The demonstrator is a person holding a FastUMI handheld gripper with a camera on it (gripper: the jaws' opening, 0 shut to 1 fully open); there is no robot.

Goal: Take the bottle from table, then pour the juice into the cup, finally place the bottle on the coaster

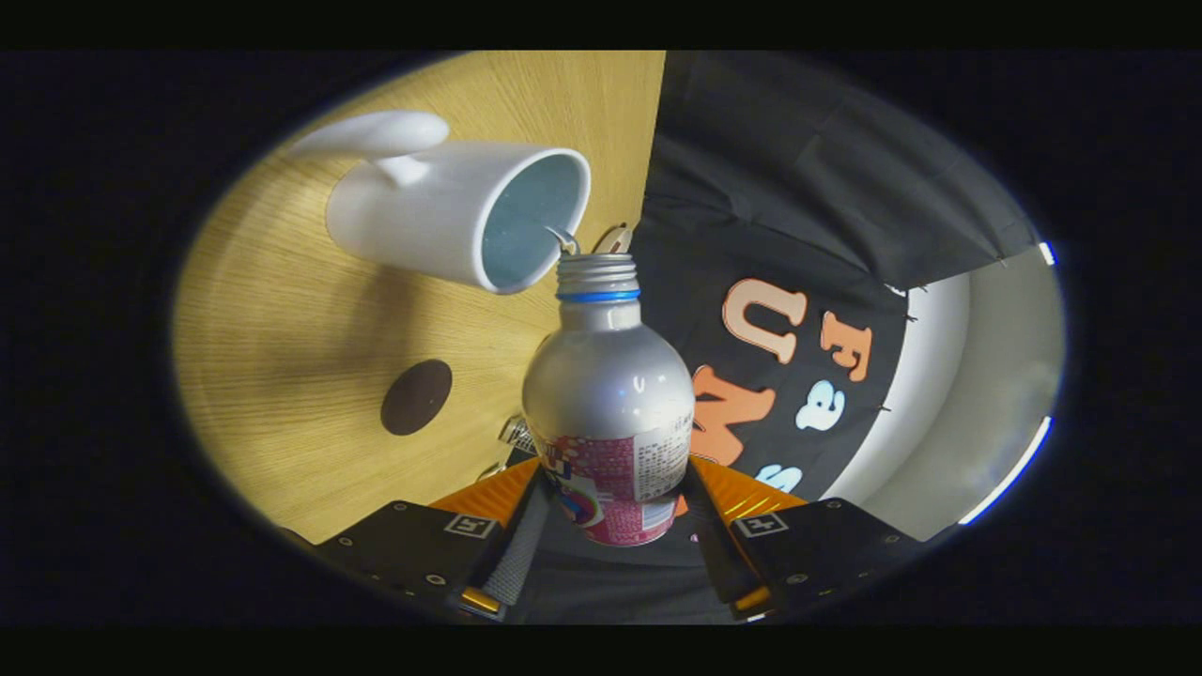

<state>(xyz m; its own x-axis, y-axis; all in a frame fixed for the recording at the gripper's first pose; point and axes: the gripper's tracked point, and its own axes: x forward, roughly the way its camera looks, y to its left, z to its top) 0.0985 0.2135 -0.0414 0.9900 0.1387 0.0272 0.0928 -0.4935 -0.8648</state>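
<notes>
Bottle tipped over the mug, mid-pour

At frame centre the tool grips the labelled lower body of the silver aluminium bottle; its open neck meets the white ceramic cup's rim, upper left. A thin stream could miss onto the wooden worktop. The dark round coaster waits below.

- The silver metal bottle, with a threaded neck and a blue ring, carries a pink and white printed label around its lower body. A white panel on the label's right side holds rows of fine print, too small to make out.
- The gripper has both fingers pressed on the labelled part of the bottle. A small square marker sits on the left finger block and another on the right; neither shows letters or numbers.
</notes>
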